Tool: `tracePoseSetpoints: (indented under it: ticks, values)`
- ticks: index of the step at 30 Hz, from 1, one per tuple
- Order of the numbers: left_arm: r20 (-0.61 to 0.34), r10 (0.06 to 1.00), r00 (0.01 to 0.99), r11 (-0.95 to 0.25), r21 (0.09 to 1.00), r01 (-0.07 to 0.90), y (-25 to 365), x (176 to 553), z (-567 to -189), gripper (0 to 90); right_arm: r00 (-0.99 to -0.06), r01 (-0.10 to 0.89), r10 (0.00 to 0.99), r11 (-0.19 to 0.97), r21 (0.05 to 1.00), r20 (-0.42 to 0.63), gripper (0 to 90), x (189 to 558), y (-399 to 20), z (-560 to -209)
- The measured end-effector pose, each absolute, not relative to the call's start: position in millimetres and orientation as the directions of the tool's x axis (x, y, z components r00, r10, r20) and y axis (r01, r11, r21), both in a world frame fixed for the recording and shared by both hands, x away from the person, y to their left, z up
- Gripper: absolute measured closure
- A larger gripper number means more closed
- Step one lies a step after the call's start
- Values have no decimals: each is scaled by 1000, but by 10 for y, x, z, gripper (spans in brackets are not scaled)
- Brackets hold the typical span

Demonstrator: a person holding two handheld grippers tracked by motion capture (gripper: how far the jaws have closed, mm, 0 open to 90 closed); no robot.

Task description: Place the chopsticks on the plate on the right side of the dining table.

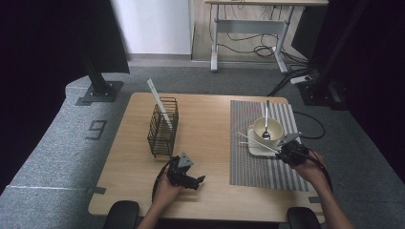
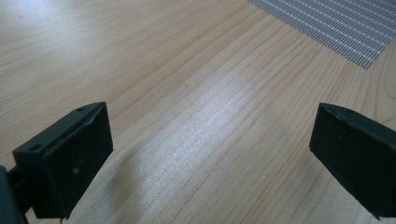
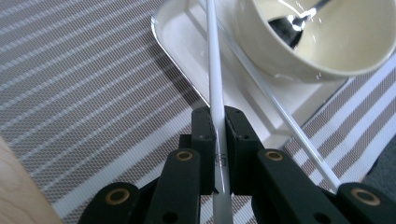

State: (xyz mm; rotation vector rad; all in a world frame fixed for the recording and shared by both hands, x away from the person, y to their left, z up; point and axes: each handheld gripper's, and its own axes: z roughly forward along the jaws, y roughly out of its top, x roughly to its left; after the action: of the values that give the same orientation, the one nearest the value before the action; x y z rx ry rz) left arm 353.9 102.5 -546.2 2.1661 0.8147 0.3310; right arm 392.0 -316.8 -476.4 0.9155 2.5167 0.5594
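Note:
My right gripper (image 3: 218, 114) is shut on a thin white chopstick (image 3: 211, 56) that runs forward over the white square plate (image 3: 180, 32). A second chopstick (image 3: 285, 119) lies slanted across the plate's corner. A cream bowl (image 3: 303, 51) with a metal spoon (image 3: 292, 23) in it stands on the plate. In the high view the right gripper (image 1: 282, 151) sits at the plate's (image 1: 255, 149) near edge, and the held chopstick (image 1: 258, 142) points left. My left gripper (image 1: 199, 182) hovers low over bare wood near the front edge. It is open (image 2: 210, 154) with nothing between its fingers.
A dark wire basket (image 1: 163, 128) with a white stick (image 1: 160, 104) leaning in it stands on the left half of the wooden table (image 1: 205, 119). The striped placemat (image 1: 260, 167) covers the right part. A desk frame and cables lie on the floor beyond.

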Motion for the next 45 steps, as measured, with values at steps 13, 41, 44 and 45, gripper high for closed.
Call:
tracePoseSetpoints:
  ticks: [13,41,44,45]
  values:
    - [-28,668,743,-518,700,492,1017,3577,-5489,0,-701,543,681,703,460,-213,827,4022,-3364,-4961]
    - [0,652,758,-565,667,486,968,3579,-5501,0,-678,581,694,708,402,-241,746,4196,-3517,-5089]
    - [4,649,761,-571,664,483,963,3577,-5503,0,-674,581,696,707,404,-247,741,4208,-3520,-5087]
    - [5,648,762,-573,662,483,961,3577,-5503,0,-671,583,698,705,405,-250,737,4210,-3518,-5086]
